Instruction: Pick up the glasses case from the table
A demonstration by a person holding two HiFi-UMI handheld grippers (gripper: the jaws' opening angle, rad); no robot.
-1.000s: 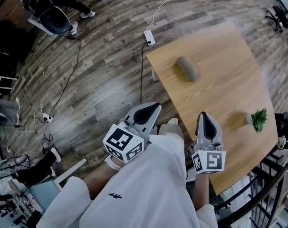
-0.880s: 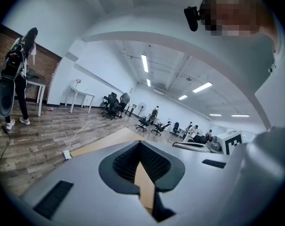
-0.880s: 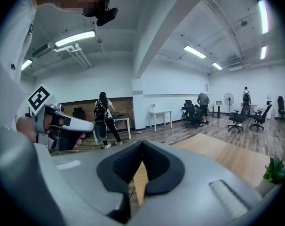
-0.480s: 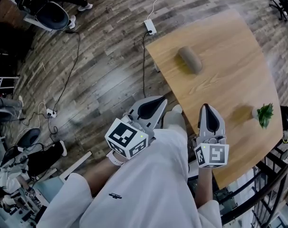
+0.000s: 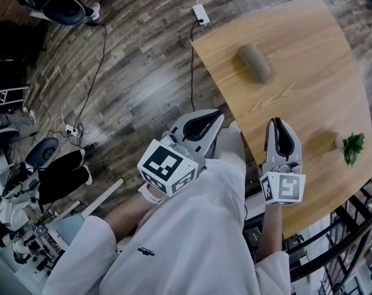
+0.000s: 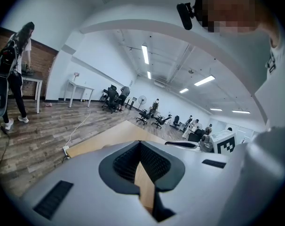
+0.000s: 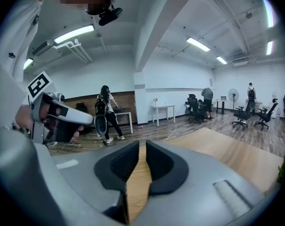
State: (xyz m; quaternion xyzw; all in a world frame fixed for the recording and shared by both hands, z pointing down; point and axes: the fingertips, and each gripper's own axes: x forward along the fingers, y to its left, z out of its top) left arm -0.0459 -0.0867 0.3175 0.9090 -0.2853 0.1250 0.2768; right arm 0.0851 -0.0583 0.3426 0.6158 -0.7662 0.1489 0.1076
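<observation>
1. A black swivel chair (image 5: 62, 6) stands at the far left on the grey-brown plank floor (image 5: 131, 85), and black cables (image 5: 91, 78) trail over the boards.
2. A white power strip (image 5: 202, 14) lies on the floor just beyond the far corner of the light wooden table (image 5: 309, 72).
3. The grey left gripper (image 5: 215, 115) hangs over the floor just beside the table's edge. Its jaw tips touch and nothing is between them.
4. The grey-olive glasses case (image 5: 255, 63), a rounded oblong, lies slantwise on the far part of the table, well apart from both grippers.
5. The grey right gripper (image 5: 276, 123) hovers over the table's near edge. Its jaws have just been opening and now stand a narrow slit apart, with nothing between them.
6. A small green plant (image 5: 353, 147) sits near the table's right edge.
</observation>
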